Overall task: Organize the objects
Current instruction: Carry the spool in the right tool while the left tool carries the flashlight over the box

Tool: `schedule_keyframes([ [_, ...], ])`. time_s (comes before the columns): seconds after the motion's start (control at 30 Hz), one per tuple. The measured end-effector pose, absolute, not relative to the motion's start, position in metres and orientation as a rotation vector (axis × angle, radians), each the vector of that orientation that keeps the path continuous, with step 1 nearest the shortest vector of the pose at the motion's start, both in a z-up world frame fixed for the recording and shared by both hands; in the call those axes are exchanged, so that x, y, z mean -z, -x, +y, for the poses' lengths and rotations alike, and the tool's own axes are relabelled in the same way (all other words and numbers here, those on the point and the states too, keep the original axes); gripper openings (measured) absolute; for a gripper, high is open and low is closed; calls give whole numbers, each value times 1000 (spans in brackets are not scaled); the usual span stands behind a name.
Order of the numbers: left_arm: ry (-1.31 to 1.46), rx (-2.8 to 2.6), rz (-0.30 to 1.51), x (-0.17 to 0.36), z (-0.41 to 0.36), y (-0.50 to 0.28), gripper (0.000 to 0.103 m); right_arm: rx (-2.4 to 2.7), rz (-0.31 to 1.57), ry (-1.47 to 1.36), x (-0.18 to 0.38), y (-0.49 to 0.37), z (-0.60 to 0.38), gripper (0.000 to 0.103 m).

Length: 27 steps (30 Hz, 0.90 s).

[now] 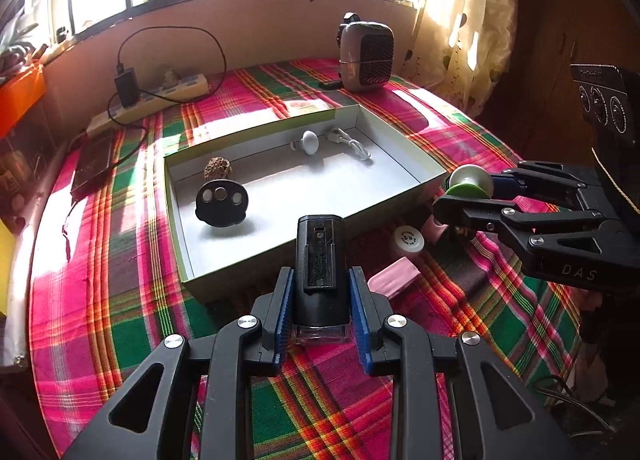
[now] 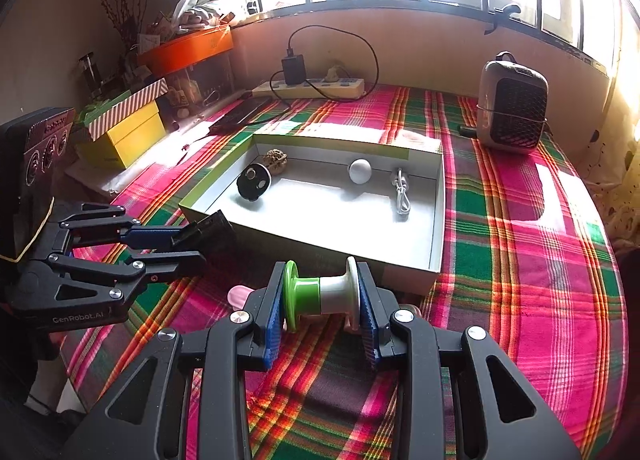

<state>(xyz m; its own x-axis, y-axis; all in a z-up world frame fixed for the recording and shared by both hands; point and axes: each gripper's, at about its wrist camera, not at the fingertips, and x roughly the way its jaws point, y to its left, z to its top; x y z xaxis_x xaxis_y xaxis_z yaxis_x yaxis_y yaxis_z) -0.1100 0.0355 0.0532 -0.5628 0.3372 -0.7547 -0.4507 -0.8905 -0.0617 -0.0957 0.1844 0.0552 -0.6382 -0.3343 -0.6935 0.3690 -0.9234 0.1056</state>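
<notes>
Your left claw grips a black clip-on device; your right claw clamps a green-and-white spool. The open box lies at twelve o'clock on the plaid counter.

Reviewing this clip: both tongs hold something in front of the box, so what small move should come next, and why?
Probably carry the left tongs forward over the open box: they clamp a black clip-backed device just short of its near wall, and bare floor lies ahead inside.
</notes>
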Motion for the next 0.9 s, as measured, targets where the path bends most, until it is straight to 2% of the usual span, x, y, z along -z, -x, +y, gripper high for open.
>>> schedule_keyframes([
  [0.3,1144,-2425,163,-63,36,149,25,2552,70,-1066,-62,124,183,34],
  [0.57,1198,-2403,96,-53,38,188,25,2555,61,-1099,-58,161,182,34],
  [0.9,1252,-2402,98,-39,45,231,25,2505,89,-1184,-38,201,172,34],
])
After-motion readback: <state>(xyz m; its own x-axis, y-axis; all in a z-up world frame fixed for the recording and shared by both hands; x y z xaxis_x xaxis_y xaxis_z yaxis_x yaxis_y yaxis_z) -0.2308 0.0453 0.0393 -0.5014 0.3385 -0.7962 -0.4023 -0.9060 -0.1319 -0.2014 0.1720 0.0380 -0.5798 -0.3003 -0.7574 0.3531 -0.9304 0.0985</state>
